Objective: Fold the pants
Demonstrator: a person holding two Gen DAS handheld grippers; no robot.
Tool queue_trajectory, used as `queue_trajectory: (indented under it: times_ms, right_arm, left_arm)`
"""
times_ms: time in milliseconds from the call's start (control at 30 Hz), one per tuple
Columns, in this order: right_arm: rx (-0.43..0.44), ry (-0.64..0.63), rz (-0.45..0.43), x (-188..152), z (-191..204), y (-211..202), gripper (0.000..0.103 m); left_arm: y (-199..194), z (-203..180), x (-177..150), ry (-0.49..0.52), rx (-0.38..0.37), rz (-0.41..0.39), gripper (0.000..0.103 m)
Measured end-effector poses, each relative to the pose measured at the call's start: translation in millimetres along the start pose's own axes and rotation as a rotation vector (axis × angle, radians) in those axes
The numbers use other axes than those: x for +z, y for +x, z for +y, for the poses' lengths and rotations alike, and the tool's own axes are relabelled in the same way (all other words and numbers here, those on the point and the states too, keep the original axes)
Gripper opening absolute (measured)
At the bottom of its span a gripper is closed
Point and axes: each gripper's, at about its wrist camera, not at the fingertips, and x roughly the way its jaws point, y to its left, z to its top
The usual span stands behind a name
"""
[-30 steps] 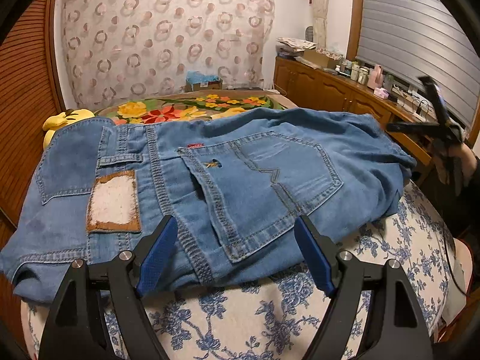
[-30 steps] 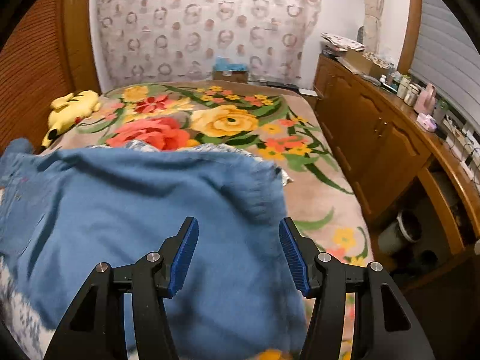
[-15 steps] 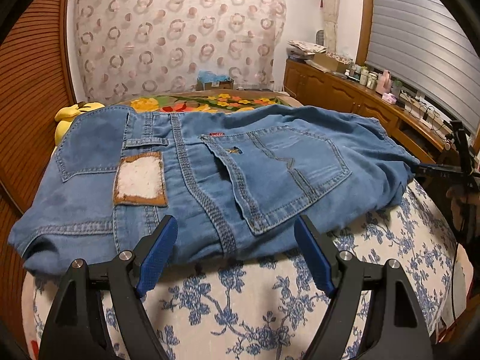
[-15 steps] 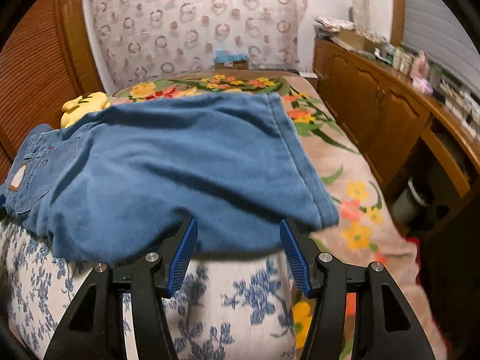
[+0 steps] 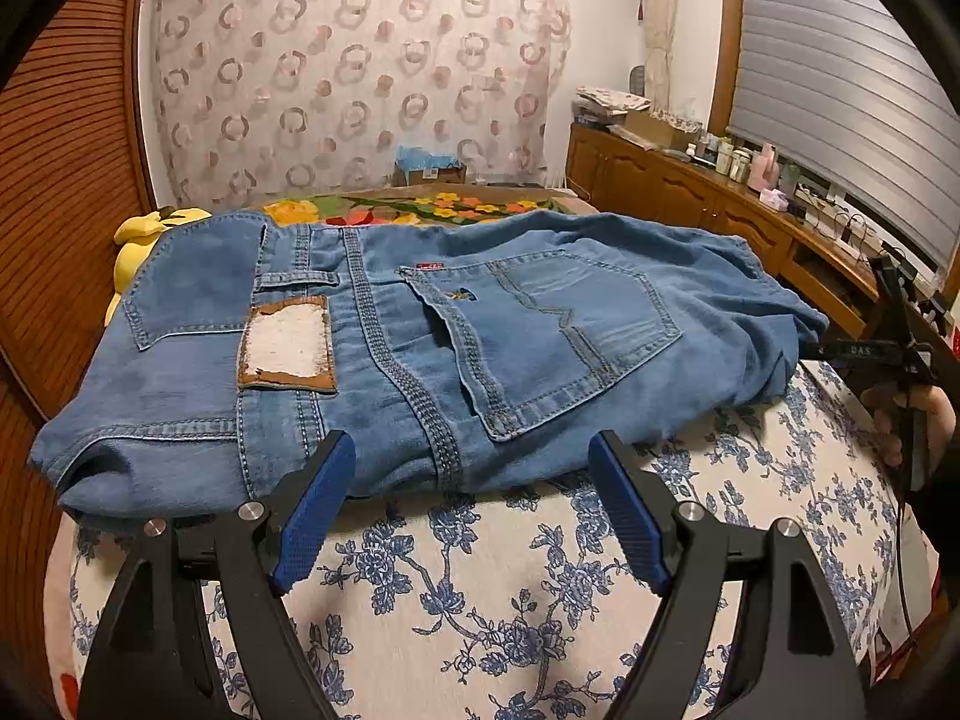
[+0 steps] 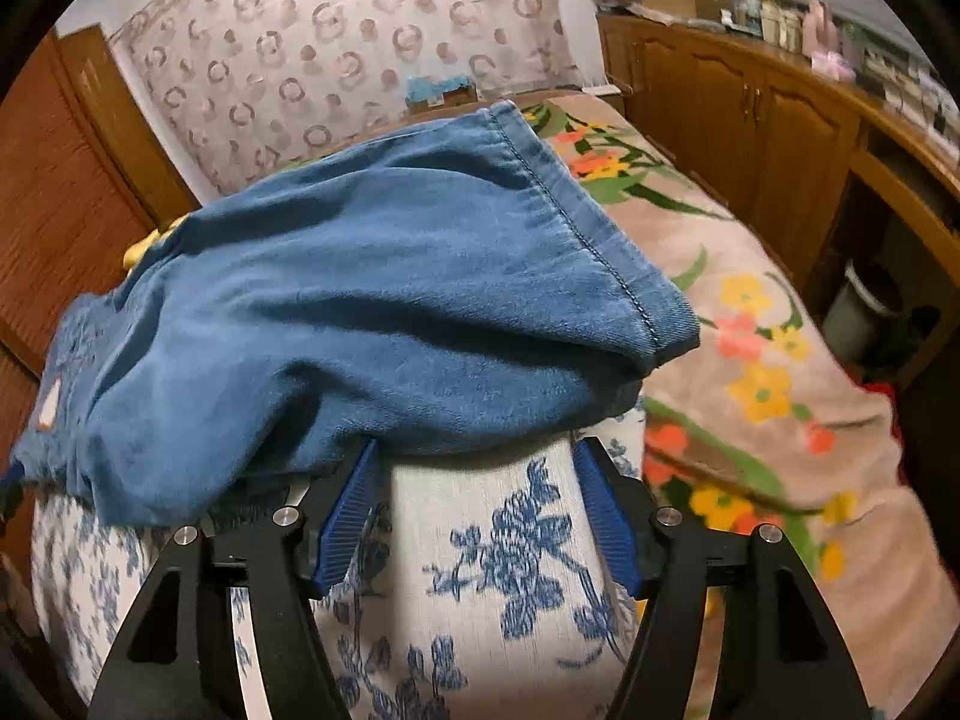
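Jeans: the blue denim jeans (image 5: pixel 456 348) lie folded in a thick bundle on the cushion, seat side up, a back pocket (image 5: pixel 552 330) and a worn leather waistband patch (image 5: pixel 287 343) showing; from the right wrist view the hemmed leg end (image 6: pixel 600 228) drapes over the cushion's edge.
Cushion: a white cover with blue flower print (image 5: pixel 510 588) bulges under the jeans and carries the whole bundle.
Bed: behind and beside the cushion, a blanket with big yellow, red and orange flowers (image 6: pixel 750 360).
Room: a curtain with ring pattern (image 5: pixel 360 90) on the far wall, wooden slatted panels on the left, a long wooden cabinet (image 5: pixel 690 198) with bottles and clutter under a window shutter on the right; a yellow plush toy (image 5: pixel 144 240) peeks out behind the waistband.
Left gripper: the left gripper (image 5: pixel 471 504) has its blue pads wide apart, gripping nothing, poised just at the near edge of the jeans.
Right gripper: the right gripper (image 6: pixel 480 498) is likewise spread wide and empty, its left fingertip tucked under the overhanging denim, facing the cushion's side.
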Motion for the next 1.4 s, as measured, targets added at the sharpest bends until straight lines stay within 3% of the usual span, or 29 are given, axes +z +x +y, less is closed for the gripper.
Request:
queue_trajectory:
  times_ms: [433,900,967,1233,1400]
  right_arm:
    - [0.071,0.038,-0.092,11,-1,6,0.069]
    - [-0.047,-0.027,-0.101,-10,4,37,0.069]
    - [-0.044,-0.013,-0.100,-11,4,38,0.069]
    - [-0.046,0.001,-0.096,-9,4,40,0.069]
    - [-0.048,-0.015,-0.106,-4,5,19,0.069]
  left_arm:
    - [-12,15,-12,-0.031,0.031,-0.004,0.081]
    - [-16,55,-10,-0.057,0.110,-0.009,0.080]
    - [-12,62,-9,-0.064,0.104,0.008,0.069]
    - [13,72,-7,-0.078,0.052,0.071,0.042]
    - [24,75,-6,-0.080,0.071,0.091,0.042]
